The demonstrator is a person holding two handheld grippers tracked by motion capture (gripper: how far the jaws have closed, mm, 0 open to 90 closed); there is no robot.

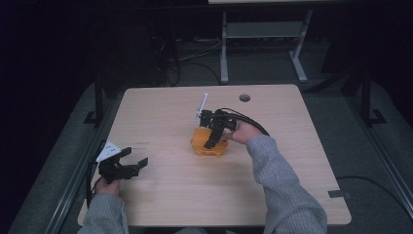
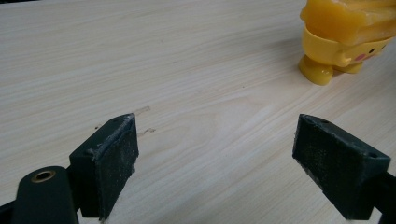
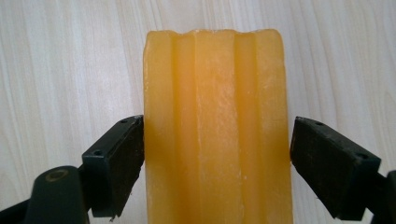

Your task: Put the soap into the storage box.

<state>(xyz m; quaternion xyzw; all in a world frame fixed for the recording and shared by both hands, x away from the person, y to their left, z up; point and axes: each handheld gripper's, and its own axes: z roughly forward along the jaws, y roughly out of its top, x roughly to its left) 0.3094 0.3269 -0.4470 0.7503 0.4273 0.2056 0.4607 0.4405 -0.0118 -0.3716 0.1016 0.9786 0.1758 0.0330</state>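
Resting low near the front left corner of the light wooden desk (image 1: 160,195), the left tool (image 1: 127,165) has its jaws spread wide with nothing between them; the left gripper view shows only bare wood grain in that gap, with two small scuff marks (image 2: 144,121) on the surface just beyond the left jaw; a yellow toy figure (image 2: 343,35) with a small printed face and a stubby foot stands well apart from this tool, up at the right of that view; near the middle of the desk the same toy figure sits under the right tool (image 1: 213,141), which the right hand (image 1: 243,131) holds angled down onto it; the right gripper view looks along a ridged orange-yellow slab (image 3: 215,130) of the toy lying between the jaws; the left jaw touches the slab's side, while the right jaw stands just off it with a thin gap, so this tool brackets the toy without a full clamp; black cable (image 1: 248,119) loops behind the right hand; grey sleeves (image 1: 282,185) cover both forearms.
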